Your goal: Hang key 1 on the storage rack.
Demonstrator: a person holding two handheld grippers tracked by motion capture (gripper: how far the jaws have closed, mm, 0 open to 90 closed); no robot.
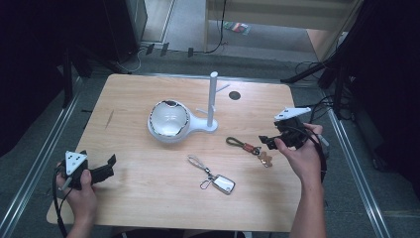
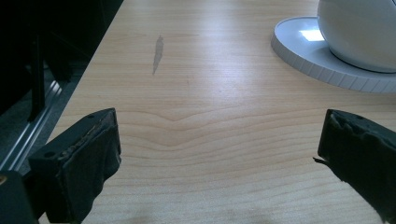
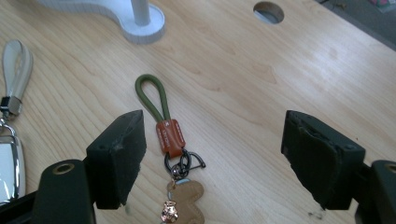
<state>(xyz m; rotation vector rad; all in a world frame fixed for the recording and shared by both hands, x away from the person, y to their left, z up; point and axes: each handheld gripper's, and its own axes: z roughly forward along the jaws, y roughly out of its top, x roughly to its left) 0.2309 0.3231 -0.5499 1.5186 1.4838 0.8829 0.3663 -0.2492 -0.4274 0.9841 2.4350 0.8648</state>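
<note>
My right claw hangs just above the table with its jaws spread wide and nothing between the pads; it grips nothing. Below it lies the olive-green cord keychain with an orange leather tab and a tan bear charm, flat on the right side of the table, the cord loop pointing far toward the stand and the charm nearest me. I judge the loop lies stretched out so a jaw can slip under or around it, which is why I come at it from the charm end.

My left claw rests at the near left edge, jaws wide apart and empty, parked out of the way. A second keychain with a pale strap and a silver rectangular fob lies near the middle, apart from the first.

The white plastic stand with an upright post and short pegs sits beyond, its base joined to a white round bowl; the pegs look meant for hanging loops.

The light wooden table is smooth, with a round cable hole at the far side. Around it are grey floor, metal rails and dark curtains.
</note>
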